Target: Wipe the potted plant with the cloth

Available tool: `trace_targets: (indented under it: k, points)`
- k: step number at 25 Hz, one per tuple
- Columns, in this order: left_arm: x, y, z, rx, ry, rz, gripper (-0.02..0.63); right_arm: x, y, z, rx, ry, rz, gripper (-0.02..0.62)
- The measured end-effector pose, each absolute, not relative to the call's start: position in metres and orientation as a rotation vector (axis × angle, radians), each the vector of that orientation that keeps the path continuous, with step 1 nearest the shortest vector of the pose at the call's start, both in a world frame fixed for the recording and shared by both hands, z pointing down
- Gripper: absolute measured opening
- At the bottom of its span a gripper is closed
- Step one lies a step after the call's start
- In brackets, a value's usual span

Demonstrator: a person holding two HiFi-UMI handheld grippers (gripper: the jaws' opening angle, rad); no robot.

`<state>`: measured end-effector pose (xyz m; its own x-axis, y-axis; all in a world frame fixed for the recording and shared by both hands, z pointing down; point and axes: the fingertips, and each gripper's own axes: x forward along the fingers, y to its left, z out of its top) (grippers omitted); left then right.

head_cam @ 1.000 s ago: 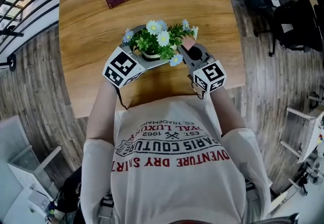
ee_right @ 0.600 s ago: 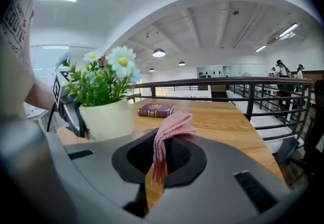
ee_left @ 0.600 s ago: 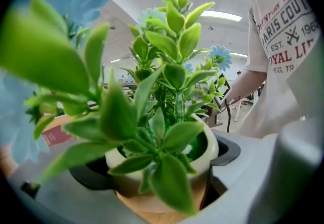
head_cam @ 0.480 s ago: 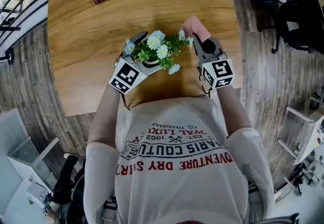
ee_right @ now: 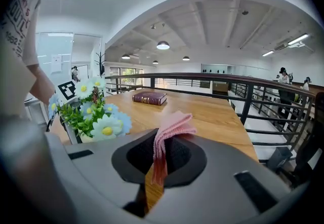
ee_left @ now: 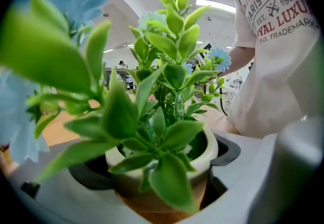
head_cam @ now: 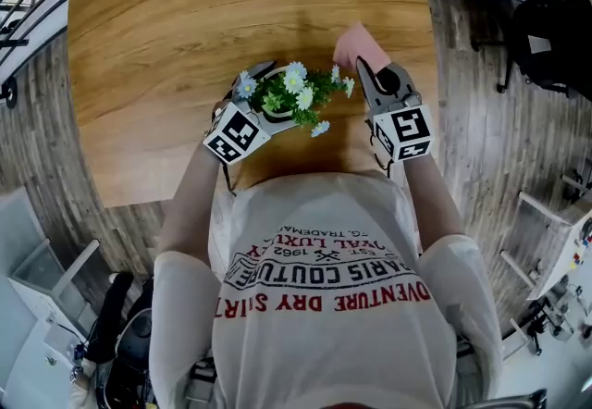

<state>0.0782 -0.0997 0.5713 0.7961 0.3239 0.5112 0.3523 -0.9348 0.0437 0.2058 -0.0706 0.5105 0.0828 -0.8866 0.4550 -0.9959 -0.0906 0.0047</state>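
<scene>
At centre-left, the left hand-held gripper (head_cam: 270, 102) is clamped on the pot of the potted plant (head_cam: 294, 89), near the lower edge of the desk (head_cam: 166, 37). Just right of the flowers, the right hand-held gripper (head_cam: 368, 72) pinches the pink cloth (head_cam: 354, 46). A hard swipe would likely snag petals or twist the pot loose.

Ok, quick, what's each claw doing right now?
Left claw: closed on the potted plant.
Right claw: closed on the pink cloth.
</scene>
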Motion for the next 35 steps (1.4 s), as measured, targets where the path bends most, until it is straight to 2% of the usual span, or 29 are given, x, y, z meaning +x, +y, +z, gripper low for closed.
trace_targets:
  k: [19,35]
  points:
    - [0.079,-0.093,0.567,-2.961,-0.535,-0.654,0.535,0.215,-0.045,0.522,2.157,-1.765,0.579,0.037]
    - [0.028,-0.126,0.46,-2.998,-0.087,-0.431,0.531,0.181,-0.049,0.45,2.223,-1.812,0.335,0.037]
